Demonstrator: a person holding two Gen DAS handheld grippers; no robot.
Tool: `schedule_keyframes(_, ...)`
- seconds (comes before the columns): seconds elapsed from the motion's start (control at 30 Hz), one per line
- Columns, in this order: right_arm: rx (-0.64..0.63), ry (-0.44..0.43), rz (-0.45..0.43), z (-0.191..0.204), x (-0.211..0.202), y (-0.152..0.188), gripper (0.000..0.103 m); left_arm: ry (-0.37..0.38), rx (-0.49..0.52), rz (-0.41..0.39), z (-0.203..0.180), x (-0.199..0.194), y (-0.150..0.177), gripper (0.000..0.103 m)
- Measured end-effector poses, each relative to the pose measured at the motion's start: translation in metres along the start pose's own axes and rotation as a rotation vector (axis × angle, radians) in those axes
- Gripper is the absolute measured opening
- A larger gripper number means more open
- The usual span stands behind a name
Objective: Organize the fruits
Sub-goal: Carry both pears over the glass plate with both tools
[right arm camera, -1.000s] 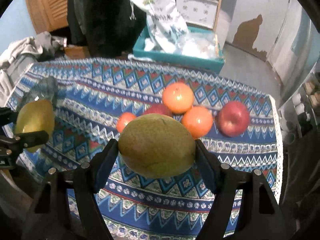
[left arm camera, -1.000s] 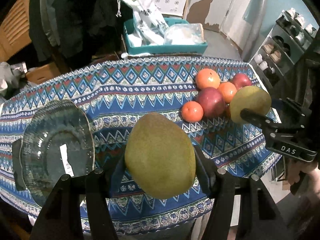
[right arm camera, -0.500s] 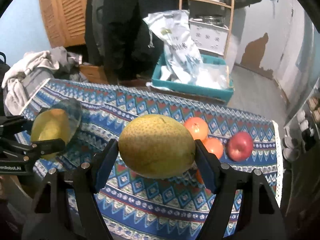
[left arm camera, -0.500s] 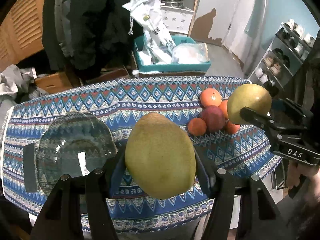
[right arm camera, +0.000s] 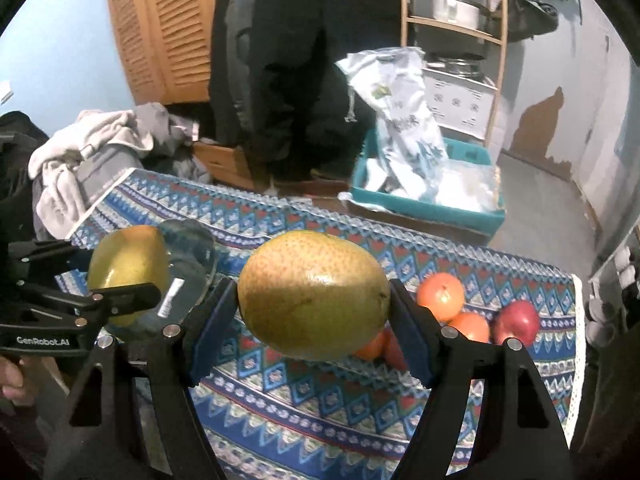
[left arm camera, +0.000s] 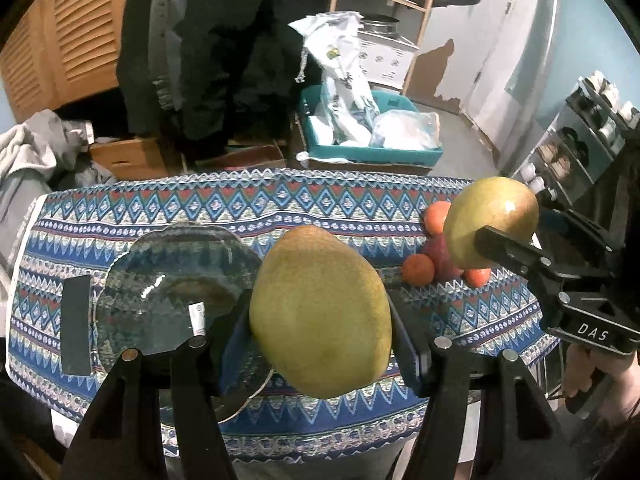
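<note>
My left gripper [left arm camera: 320,320] is shut on a yellow-green mango [left arm camera: 320,312], held above the table's near edge just right of a clear glass plate [left arm camera: 168,280]. My right gripper [right arm camera: 312,312] is shut on a second mango [right arm camera: 314,292], held above the patterned tablecloth [right arm camera: 320,392]. Oranges [right arm camera: 440,290] and a red apple [right arm camera: 518,322] lie in a cluster on the table's right side, partly hidden behind that mango. In the left wrist view the right gripper's mango [left arm camera: 490,220] hides part of the cluster [left arm camera: 418,270]. The left gripper's mango [right arm camera: 128,268] shows at left in the right wrist view.
A dark flat rectangle [left arm camera: 76,324] lies left of the plate. Behind the table stand a teal bin [left arm camera: 372,148] with plastic bags, cardboard boxes [left arm camera: 128,156], a pile of clothes [right arm camera: 92,152], hanging dark coats and a wooden shelf [right arm camera: 452,20].
Both grippers have risen and pulled back from the table with their mangoes. The table, plate and fruit cluster now look smaller and farther away.
</note>
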State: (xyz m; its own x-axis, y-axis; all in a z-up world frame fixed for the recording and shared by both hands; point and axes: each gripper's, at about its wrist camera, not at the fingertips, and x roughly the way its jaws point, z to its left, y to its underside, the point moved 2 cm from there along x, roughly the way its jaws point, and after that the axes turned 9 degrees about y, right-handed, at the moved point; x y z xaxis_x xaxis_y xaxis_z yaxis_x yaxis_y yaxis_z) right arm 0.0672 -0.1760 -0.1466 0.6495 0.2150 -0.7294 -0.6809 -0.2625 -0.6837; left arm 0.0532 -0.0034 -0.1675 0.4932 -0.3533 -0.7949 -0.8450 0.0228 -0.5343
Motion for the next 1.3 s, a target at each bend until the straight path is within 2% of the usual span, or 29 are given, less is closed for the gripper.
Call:
schedule_keyframes(0.43,-0.061,-0.076,0.023,0.062,0.029,-0.020,0.075,-0.032,-0.095,-0.020,0.058,-0.012,0.009,0.065)
schedule_keyframes(0.7,-0.099,-0.125,0.076,0.102,0.057,-0.025,0.075,-0.064,-0.153,-0.019,0.094,-0.013,0.016,0.065)
schedule_keyframes(0.97,-0.129,-0.161,0.135,0.133,0.089,-0.025,0.075,-0.098,-0.218,0.023,0.134,0.002,0.033,0.065)
schedule_keyframes(1.3,-0.162,-0.206,0.232,0.167,0.123,-0.010,0.075,-0.125,-0.264,0.075,0.163,0.020,0.052,0.065)
